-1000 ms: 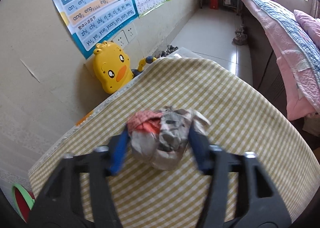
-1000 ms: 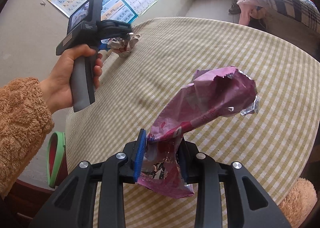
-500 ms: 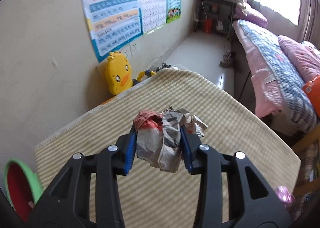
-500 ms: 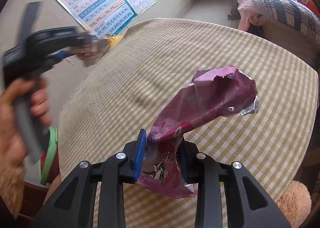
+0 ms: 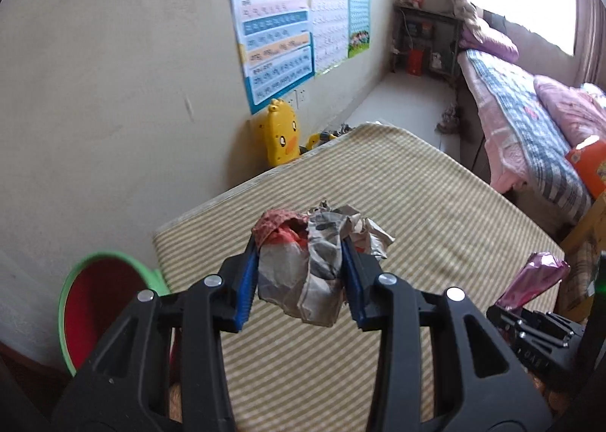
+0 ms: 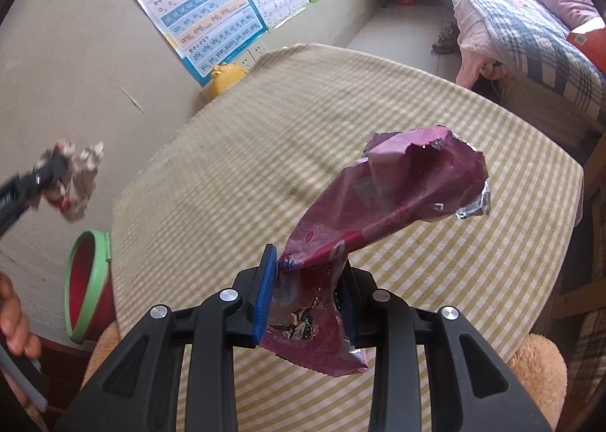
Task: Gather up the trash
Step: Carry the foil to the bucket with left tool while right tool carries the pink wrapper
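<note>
Bedroom, one table (image 6: 235, 152) under checked cloth. Trash, two pieces, both lifted off it: one crumpled paper wad (image 5: 314, 261) clamped in the left hand-held gripper (image 5: 301, 280); one purple foil wrapper (image 6: 382, 212) pinched in the right hand-held gripper (image 6: 306, 299). One green-rimmed bin (image 5: 94, 303) (beside the table's edge).

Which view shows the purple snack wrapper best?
The right wrist view: the purple snack wrapper fills the centre, clamped in the right claw, torn foil top visible. The left wrist view shows only its tip at the lower right edge.
</note>
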